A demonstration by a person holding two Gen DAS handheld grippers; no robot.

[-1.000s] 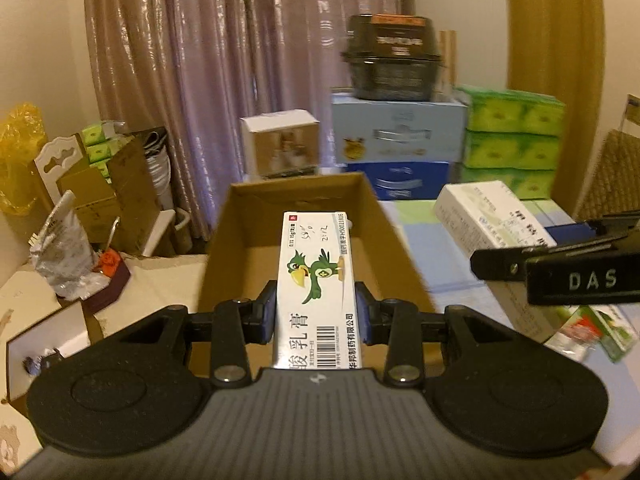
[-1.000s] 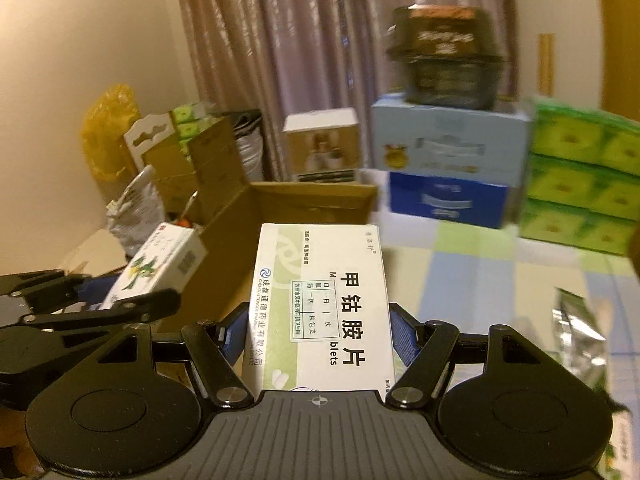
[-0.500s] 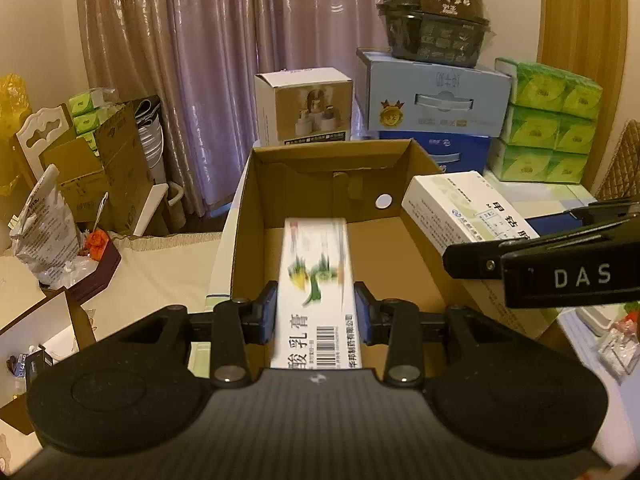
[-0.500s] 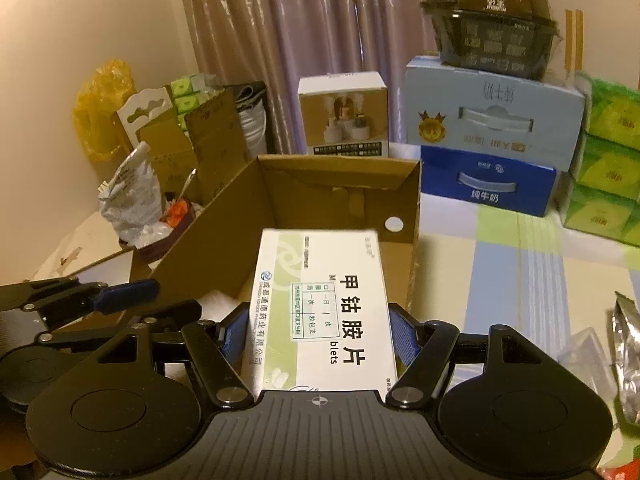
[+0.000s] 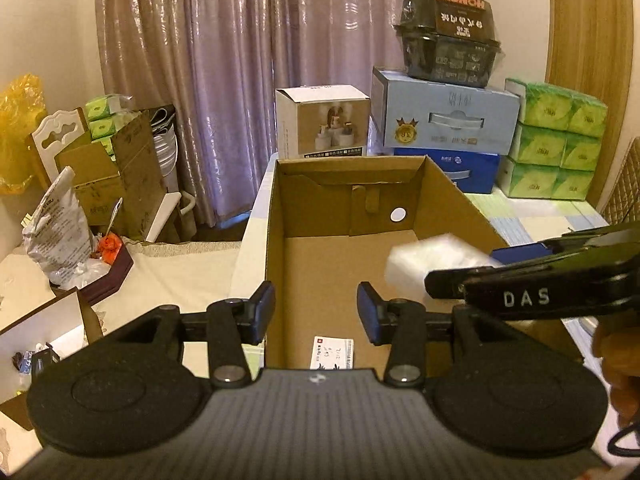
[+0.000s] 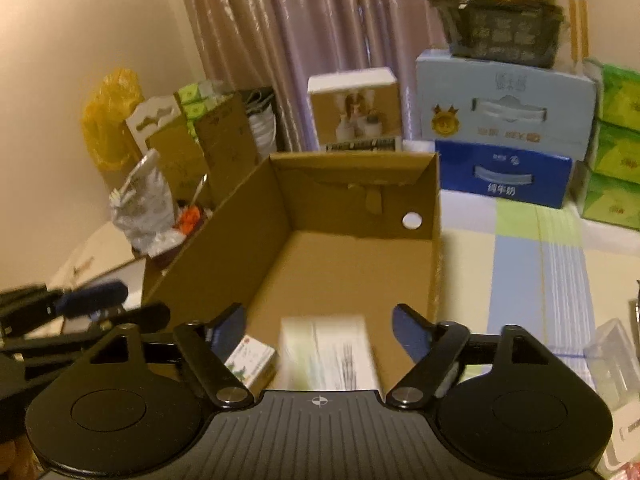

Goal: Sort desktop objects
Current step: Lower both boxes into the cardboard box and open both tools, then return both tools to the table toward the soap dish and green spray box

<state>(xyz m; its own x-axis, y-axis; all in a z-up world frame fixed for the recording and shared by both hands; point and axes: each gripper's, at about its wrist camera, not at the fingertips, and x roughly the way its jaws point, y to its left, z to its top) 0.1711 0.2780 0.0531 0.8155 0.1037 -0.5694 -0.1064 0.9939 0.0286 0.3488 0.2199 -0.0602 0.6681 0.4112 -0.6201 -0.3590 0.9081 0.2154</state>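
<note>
Left gripper [image 5: 316, 312] hangs over the cardboard box [image 5: 276, 248], jaws just parted and empty; the ointment carton [image 6: 250, 362] lies inside. Right gripper [image 6: 318, 330], jaws just widened, has released the blurred tablet box [image 6: 328, 354] within the box.

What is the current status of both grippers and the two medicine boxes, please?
Left gripper and right gripper open, jaws just opened. Small box and large box in the carton. Nothing in the way.
</note>
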